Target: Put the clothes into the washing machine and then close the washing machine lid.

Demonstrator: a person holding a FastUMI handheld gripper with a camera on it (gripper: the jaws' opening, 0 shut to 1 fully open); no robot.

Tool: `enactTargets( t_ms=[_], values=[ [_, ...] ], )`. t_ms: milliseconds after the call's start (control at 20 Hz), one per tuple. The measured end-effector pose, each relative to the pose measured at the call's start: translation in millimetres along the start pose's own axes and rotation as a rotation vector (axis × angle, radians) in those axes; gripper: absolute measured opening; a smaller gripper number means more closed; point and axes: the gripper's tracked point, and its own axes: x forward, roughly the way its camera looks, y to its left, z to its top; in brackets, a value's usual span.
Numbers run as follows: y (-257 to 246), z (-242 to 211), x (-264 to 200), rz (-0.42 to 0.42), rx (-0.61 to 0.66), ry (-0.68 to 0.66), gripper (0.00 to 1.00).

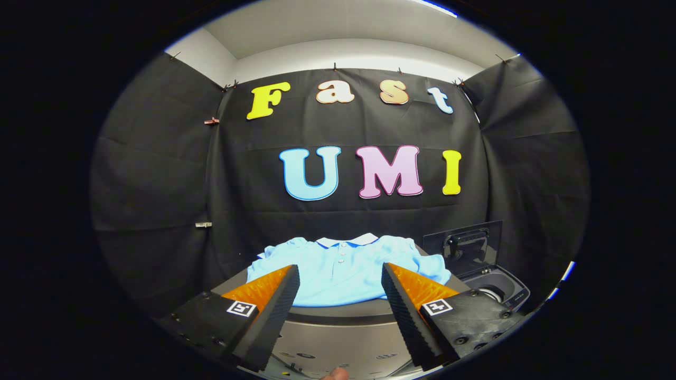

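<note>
Gripper: the gripper (340, 277) is held level, aimed across the table toward the booth's back wall; nothing is gripped.
Jaws: spread wide apart, with open air between the two fingers.
Shirt: a light blue polo shirt (343, 266) with a white collar is laid flat on the round table (338, 311), collar toward the far edge and hem toward the near edge. It is seen between and just ahead of the fingertips, which are not touching it as far as can be told.
Table: a grey round surface; its near edge is seen between the fingers, below the shirt's hem.
Washing machine: a small dark washing machine (499, 290) is placed beside the table's right edge, beyond the right finger.
Lid: the lid (465, 245) is raised upright at the back of the machine, so the drum opening is left uncovered.
Clothes in drum: cannot be told.
</note>
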Motion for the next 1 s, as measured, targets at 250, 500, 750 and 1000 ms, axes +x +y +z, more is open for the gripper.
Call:
enactTargets(
  t_ms=[250, 500, 750, 1000],
  values=[
    [2.0, 17.6, 30.4, 0.001, -0.012, 0.022, 0.99],
    [11.1, 8.9, 80.2, 0.012, -0.046, 0.132, 0.99],
    [13.3, -1.8, 126.9, 0.008, -0.04, 0.235, 1.0],
    [0.9, -27.0, 166.7, -0.03, -0.028, 0.374, 0.99]
  ],
)
